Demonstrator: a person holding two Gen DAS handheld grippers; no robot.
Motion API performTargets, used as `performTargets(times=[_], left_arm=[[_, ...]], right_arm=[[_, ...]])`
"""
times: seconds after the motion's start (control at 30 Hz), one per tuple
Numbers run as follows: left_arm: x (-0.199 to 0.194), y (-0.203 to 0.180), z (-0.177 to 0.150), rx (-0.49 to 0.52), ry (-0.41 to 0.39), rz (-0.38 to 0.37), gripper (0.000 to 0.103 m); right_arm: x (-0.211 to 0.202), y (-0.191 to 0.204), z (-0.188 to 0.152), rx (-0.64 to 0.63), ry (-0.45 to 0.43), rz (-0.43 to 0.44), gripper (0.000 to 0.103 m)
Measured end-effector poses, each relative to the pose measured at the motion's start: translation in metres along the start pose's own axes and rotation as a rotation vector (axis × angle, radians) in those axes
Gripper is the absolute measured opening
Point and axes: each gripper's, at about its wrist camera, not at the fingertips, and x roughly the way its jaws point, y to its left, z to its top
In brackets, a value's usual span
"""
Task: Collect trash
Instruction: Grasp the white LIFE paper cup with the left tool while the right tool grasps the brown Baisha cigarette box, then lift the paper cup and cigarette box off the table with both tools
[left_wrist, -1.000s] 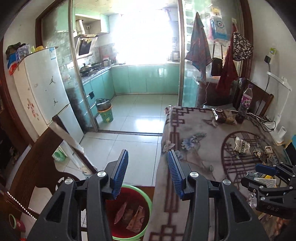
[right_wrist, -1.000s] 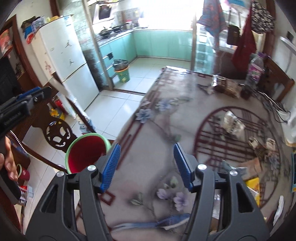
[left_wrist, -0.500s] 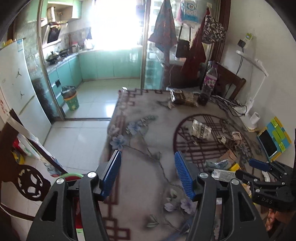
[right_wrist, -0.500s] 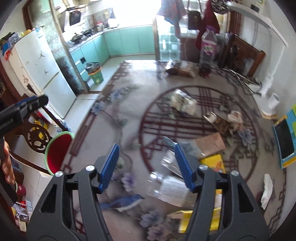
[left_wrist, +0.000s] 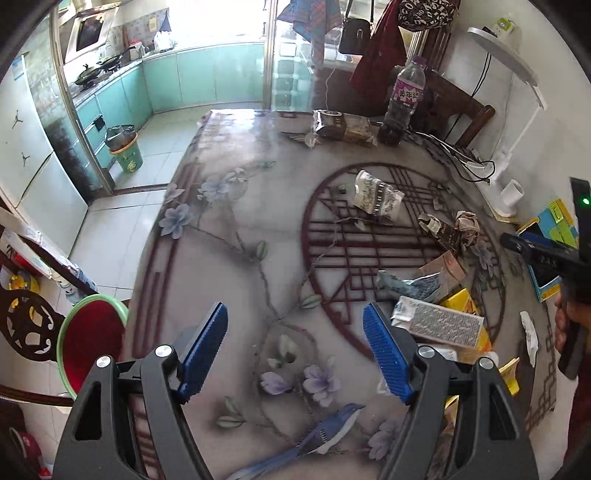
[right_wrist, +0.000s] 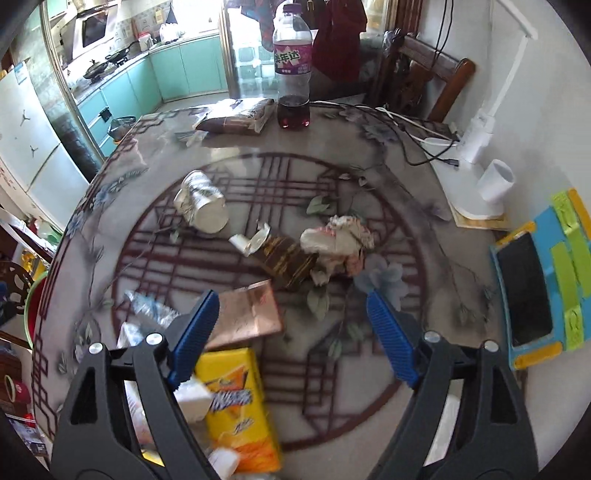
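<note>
Over a table (left_wrist: 229, 229) strewn with wrappers (right_wrist: 288, 258), both grippers (left_wrist: 295, 347) (right_wrist: 291, 332) have just been opening, jaws wide and empty, red bin (left_wrist: 88, 339) waiting.

From my feeds, the clearest print is the purple label of the drink bottle (right_wrist: 291, 62) at the far end of the table, white characters reading 美年达. The right gripper's black body (left_wrist: 550, 258) bears small raised letters, seemingly "DAS". The yellow packet (right_wrist: 236, 406) nearest me carries blue characters, too blurred to read. The fridge (left_wrist: 22, 147) at left shows two jumping-figure logos, no words.
</note>
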Motion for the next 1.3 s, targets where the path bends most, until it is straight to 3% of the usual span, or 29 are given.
performTargets(times=[0.17,0.37,0.4,0.43,0.47,0.57,0.8,0.9,1.0,1.1,1.17,1.3], left_arm=[[0.026,-0.03,0.02,-0.034,0.03,-0.059,0.073],[0.075,-0.062,0.062,-0.081,0.061,-0.129,0.073],[0.086,-0.067,0.072,-0.091,0.066,-0.132,0.073],[0.096,-0.071,0.081,-0.1,0.075,-0.131,0.074],[0.109,-0.074,0.091,-0.114,0.085,-0.135,0.075],[0.14,-0.083,0.112,-0.148,0.101,-0.143,0.077],[0.214,-0.111,0.147,-0.182,0.143,-0.103,0.078],[0.238,-0.113,0.145,-0.245,0.187,-0.098,0.078],[0.245,-0.113,0.139,-0.272,0.165,-0.097,0.078],[0.241,-0.118,0.139,-0.213,0.139,-0.113,0.068],[0.231,-0.119,0.14,-0.175,0.116,-0.146,0.035],[0.201,-0.117,0.143,-0.095,0.062,-0.116,0.033]], right_arm=[[0.053,0.016,0.036,-0.229,0.078,0.065,0.081],[0.122,0.046,0.043,-0.447,0.202,0.094,0.08],[0.131,0.046,0.042,-0.46,0.224,0.092,0.078],[0.136,0.046,0.042,-0.463,0.243,0.087,0.061],[0.143,0.043,0.041,-0.455,0.268,0.085,0.049],[0.143,0.035,0.042,-0.408,0.264,0.125,0.046],[0.09,0.012,0.04,-0.216,0.106,0.195,0.046],[0.074,0.009,0.036,-0.173,0.066,0.199,0.046],[0.069,0.007,0.032,-0.115,0.064,0.223,0.046],[0.068,0.007,0.031,-0.07,0.063,0.231,0.046],[0.062,0.004,0.027,-0.044,0.055,0.241,0.046],[0.054,0.008,0.027,-0.023,0.031,0.246,0.046]])
